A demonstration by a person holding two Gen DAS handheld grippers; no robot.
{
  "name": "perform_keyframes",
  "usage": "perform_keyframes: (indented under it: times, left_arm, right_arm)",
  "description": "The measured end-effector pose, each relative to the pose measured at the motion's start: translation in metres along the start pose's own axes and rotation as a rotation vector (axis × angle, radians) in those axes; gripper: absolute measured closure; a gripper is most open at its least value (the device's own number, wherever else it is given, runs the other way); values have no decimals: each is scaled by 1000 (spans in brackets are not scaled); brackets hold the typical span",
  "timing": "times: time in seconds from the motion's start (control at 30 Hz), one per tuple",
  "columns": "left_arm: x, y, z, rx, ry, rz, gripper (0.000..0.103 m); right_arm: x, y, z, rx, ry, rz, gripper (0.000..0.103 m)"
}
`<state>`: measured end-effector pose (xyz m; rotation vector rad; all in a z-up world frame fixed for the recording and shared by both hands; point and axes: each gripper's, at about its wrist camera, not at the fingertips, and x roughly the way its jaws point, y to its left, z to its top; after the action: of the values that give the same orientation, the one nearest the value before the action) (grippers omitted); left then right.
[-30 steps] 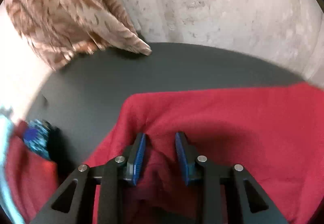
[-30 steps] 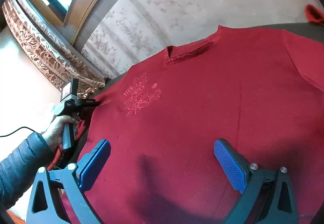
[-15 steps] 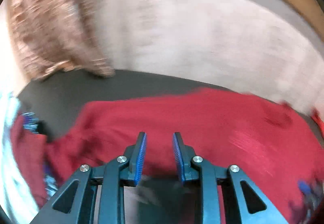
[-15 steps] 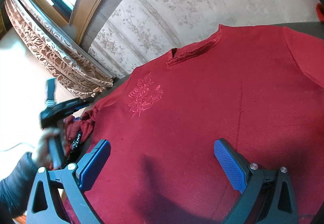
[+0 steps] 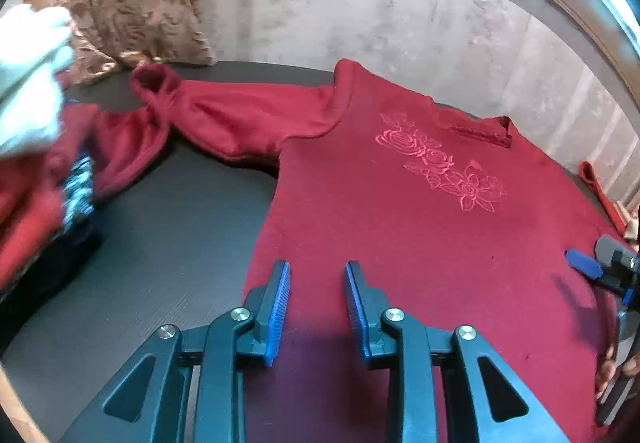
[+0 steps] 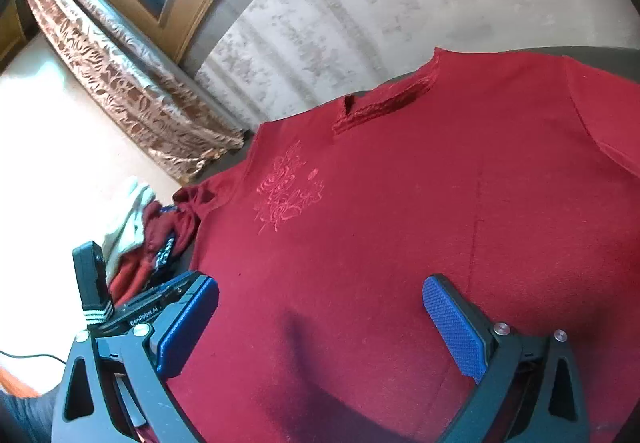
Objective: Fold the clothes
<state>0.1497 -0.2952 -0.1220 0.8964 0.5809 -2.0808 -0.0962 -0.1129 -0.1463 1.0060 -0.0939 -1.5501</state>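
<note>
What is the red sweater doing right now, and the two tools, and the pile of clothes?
Red sweater: spread flat on the table, front up, not folded yet.
Sleeve: stretched out sideways, cuff bunched.
Left tool: partly open, empty, above the sweater's hem.
Right tool: wide open, empty, above the sweater.
Clothes pile: heaped up beside the sweater, blurry.
Table: dark, sweater lying on it.

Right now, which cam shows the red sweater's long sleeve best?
Left wrist view. The long sleeve of the red knit sweater with pink rose embroidery stretches out across the dark tabletop, cuff visible. The right wrist view shows only the bunched sleeve end at the sweater's edge.
</note>
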Motion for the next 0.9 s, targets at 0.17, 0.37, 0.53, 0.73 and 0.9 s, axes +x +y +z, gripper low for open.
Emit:
perform_keyframes:
  times: [0.17, 0.37, 0.53, 0.73, 0.9]
  left_arm:
    - [1, -15, 28, -29, 22, 9, 77]
    - [33, -47, 86, 58, -22, -54, 76]
    - [58, -58, 111, 116, -60, -73, 76]
    - [98, -38, 113, 72, -3, -17, 76]
    - [102, -16, 109, -33, -13, -19, 79]
  right_arm:
    - [2, 4, -3, 0, 5, -26, 0]
    - [-2, 8, -5, 22, 0, -57, 0]
    - [2, 16, 25, -62, -25, -163, 0]
    - [38, -3, 83, -160, -25, -356, 0]
    - [58, -54, 101, -104, 58, -540, 0]
